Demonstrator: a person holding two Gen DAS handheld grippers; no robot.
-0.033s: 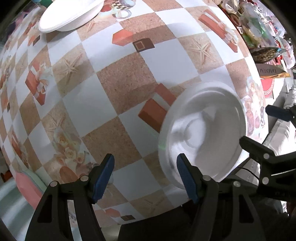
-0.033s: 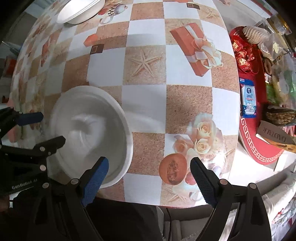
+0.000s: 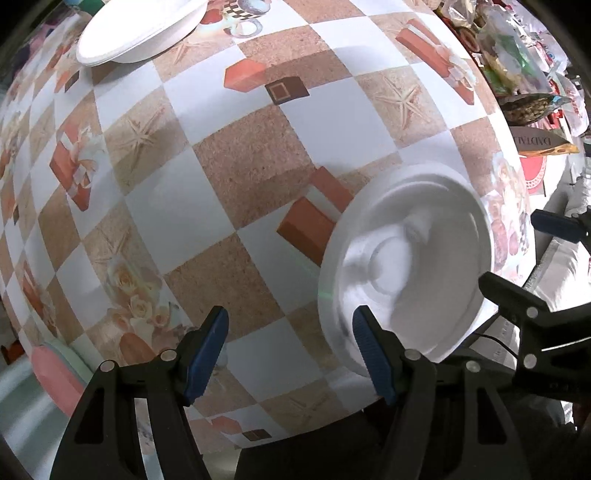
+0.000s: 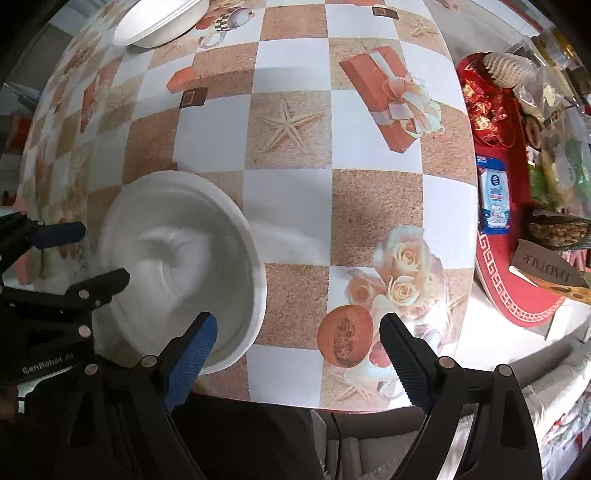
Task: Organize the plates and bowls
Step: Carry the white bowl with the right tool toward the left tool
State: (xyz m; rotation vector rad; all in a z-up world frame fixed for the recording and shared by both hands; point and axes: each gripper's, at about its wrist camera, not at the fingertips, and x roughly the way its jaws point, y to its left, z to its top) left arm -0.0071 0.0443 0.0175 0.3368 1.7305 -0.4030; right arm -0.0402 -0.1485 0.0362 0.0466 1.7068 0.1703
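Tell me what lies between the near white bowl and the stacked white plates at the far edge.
Nothing stands between the near white bowl and the stacked white plates: only bare patterned tablecloth, shown in both wrist views.

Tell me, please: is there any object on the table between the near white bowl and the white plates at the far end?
Nothing visible does. Between the bowl and the plates, the tablecloth shows only printed pictures. The snacks and red tray lie off to the right.
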